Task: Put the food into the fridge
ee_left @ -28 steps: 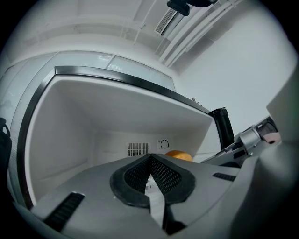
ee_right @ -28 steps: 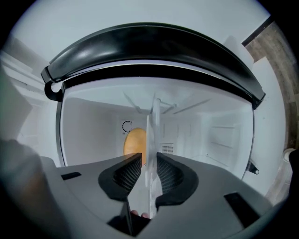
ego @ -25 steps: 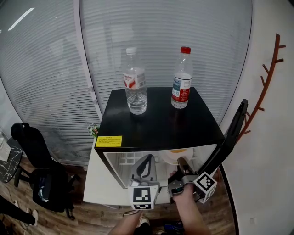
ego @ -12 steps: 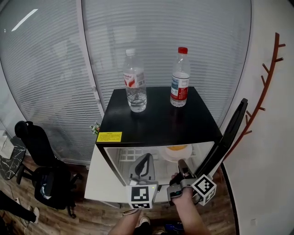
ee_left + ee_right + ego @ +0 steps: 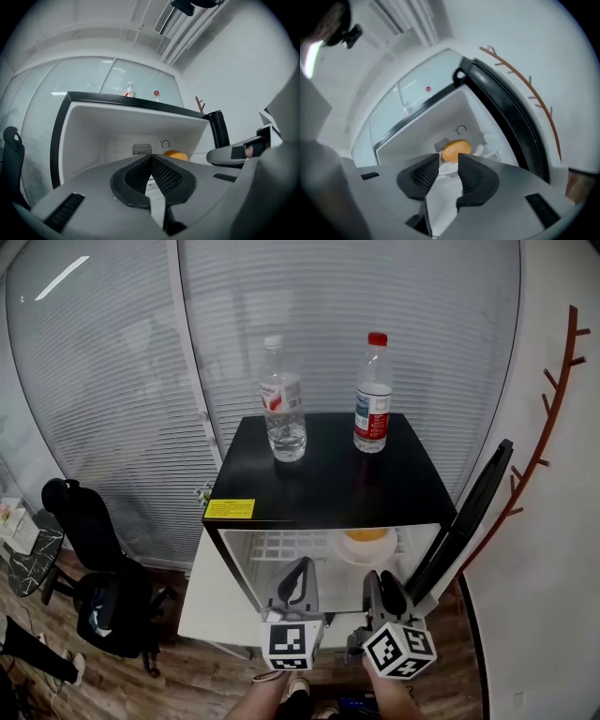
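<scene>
Sitting on a round white plate [image 5: 343,548] on the wire shelf inside the small black-topped fridge [image 5: 328,479] is the rounded orange piece of food [image 5: 366,534], toward the right side of the white compartment. The fridge's black door [image 5: 469,512] stands swung open at the right.

Both claws hover in front of the opening, outside the compartment and well short of the food. The left claw [image 5: 302,563] has its dark ribbed pads pressed together at the tips with nothing between them. The right claw [image 5: 380,579] stands wide, its pads apart and empty; in the right gripper view the orange food shows beyond the gap, farther back in the fridge, untouched.

On top of the fridge stand two upright plastic bottles, apart from each other: a clear bottle with a white cap [image 5: 284,399] at the left and a clear bottle with a red cap [image 5: 373,395] at the right. A black office chair [image 5: 84,549] stands on the wooden floor to the left of the fridge.
</scene>
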`<action>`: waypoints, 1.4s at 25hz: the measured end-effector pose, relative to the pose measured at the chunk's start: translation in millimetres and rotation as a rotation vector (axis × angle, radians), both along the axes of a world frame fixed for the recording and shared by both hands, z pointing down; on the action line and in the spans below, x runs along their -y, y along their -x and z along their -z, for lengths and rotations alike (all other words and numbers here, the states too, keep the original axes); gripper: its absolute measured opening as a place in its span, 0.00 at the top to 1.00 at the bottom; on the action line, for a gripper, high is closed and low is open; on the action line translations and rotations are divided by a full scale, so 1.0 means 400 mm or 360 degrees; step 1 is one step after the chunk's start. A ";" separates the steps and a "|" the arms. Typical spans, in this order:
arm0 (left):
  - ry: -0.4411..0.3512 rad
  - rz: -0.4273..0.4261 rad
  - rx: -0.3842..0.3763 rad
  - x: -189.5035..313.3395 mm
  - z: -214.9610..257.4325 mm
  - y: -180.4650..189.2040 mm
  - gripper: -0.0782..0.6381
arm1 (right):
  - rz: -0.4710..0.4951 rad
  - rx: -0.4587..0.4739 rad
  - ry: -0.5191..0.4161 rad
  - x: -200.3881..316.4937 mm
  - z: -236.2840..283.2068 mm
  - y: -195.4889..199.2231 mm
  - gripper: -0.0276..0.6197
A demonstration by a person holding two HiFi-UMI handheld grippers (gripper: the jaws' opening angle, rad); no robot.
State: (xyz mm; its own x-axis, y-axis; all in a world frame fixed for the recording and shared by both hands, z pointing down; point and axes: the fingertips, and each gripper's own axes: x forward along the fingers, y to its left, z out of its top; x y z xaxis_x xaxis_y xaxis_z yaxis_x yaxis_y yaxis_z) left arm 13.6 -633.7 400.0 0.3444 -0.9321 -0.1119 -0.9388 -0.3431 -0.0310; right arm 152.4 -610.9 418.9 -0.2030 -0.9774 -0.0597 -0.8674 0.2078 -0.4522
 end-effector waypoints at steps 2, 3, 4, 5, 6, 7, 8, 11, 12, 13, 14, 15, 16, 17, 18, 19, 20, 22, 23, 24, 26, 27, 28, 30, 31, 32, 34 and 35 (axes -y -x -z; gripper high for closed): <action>-0.0012 -0.0006 0.0026 -0.013 0.004 -0.006 0.85 | 0.0014 -0.0316 -0.0152 -0.023 0.040 0.013 0.77; -0.0022 -0.0007 0.0046 -0.019 0.006 -0.007 0.85 | 0.0016 -0.0455 -0.0226 -0.032 0.056 0.022 0.78; -0.0029 -0.0006 0.0061 -0.024 0.007 -0.005 0.85 | 0.0017 -0.0569 -0.0295 -0.040 0.070 0.031 0.79; -0.0032 -0.0005 0.0067 -0.029 0.007 -0.002 0.85 | 0.0019 -0.0652 -0.0351 -0.044 0.081 0.039 0.81; -0.0032 -0.0004 0.0063 -0.033 0.008 0.001 0.85 | 0.0024 -0.0704 -0.0388 -0.047 0.087 0.045 0.83; -0.0037 -0.0003 0.0052 -0.037 0.009 0.004 0.85 | 0.0033 -0.0734 -0.0402 -0.046 0.089 0.050 0.85; -0.0049 0.0000 0.0035 -0.041 0.013 0.007 0.85 | 0.0042 -0.0747 -0.0400 -0.043 0.088 0.053 0.88; -0.0050 0.0005 0.0028 -0.049 0.010 0.019 0.85 | 0.0071 -0.0756 -0.0379 -0.032 0.084 0.061 0.91; -0.0037 0.0008 0.0038 -0.049 0.003 0.024 0.85 | 0.0074 -0.0764 -0.0381 -0.030 0.085 0.064 0.91; -0.0031 0.0013 0.0039 -0.049 -0.002 0.029 0.85 | 0.0073 -0.0776 -0.0383 -0.028 0.086 0.066 0.91; -0.0031 0.0019 0.0033 -0.048 -0.004 0.032 0.85 | 0.0071 -0.0788 -0.0385 -0.027 0.087 0.069 0.91; -0.0035 0.0023 0.0020 -0.047 -0.005 0.035 0.85 | 0.0071 -0.0796 -0.0386 -0.026 0.088 0.071 0.91; -0.0038 0.0027 0.0012 -0.047 -0.006 0.038 0.85 | 0.0075 -0.0802 -0.0387 -0.024 0.088 0.073 0.91; -0.0033 0.0030 0.0016 -0.046 -0.010 0.042 0.85 | 0.0080 -0.0809 -0.0387 -0.023 0.086 0.077 0.91; -0.0025 0.0032 0.0024 -0.046 -0.015 0.045 0.85 | 0.0084 -0.0818 -0.0386 -0.021 0.085 0.080 0.91; -0.0019 0.0036 0.0027 -0.045 -0.018 0.049 0.85 | 0.0086 -0.0828 -0.0384 -0.020 0.083 0.082 0.91; -0.0017 0.0039 0.0026 -0.044 -0.019 0.052 0.85 | 0.0084 -0.0835 -0.0383 -0.019 0.082 0.082 0.91; -0.0027 0.0047 0.0020 -0.039 -0.015 0.058 0.85 | 0.0081 -0.0835 -0.0380 -0.015 0.080 0.082 0.91; -0.0036 0.0052 0.0014 -0.036 -0.011 0.060 0.85 | 0.0080 -0.0835 -0.0379 -0.013 0.081 0.082 0.91; -0.0042 0.0055 0.0010 -0.034 -0.008 0.062 0.85 | 0.0077 -0.0837 -0.0377 -0.011 0.081 0.082 0.91; -0.0037 0.0056 0.0018 -0.030 -0.010 0.065 0.85 | 0.0071 -0.0842 -0.0370 -0.008 0.080 0.080 0.91; -0.0034 0.0055 0.0021 -0.029 -0.011 0.064 0.85 | 0.0067 -0.0844 -0.0367 -0.006 0.079 0.079 0.91; -0.0034 0.0052 0.0023 -0.027 -0.012 0.063 0.85 | 0.0063 -0.0846 -0.0365 -0.004 0.080 0.077 0.91; -0.0043 0.0049 0.0015 -0.025 -0.010 0.058 0.85 | 0.0049 -0.0846 -0.0360 -0.001 0.081 0.072 0.91; -0.0049 0.0048 0.0007 -0.024 -0.009 0.056 0.85 | 0.0042 -0.0844 -0.0354 0.001 0.082 0.069 0.91; -0.0051 0.0047 0.0002 -0.023 -0.010 0.054 0.85 | 0.0035 -0.0841 -0.0346 0.003 0.083 0.067 0.91; -0.0052 0.0044 -0.0002 -0.021 -0.011 0.050 0.85 | 0.0027 -0.0842 -0.0342 0.006 0.083 0.063 0.91; -0.0054 0.0043 0.0005 -0.021 -0.013 0.048 0.85 | 0.0026 -0.0844 -0.0345 0.007 0.082 0.062 0.91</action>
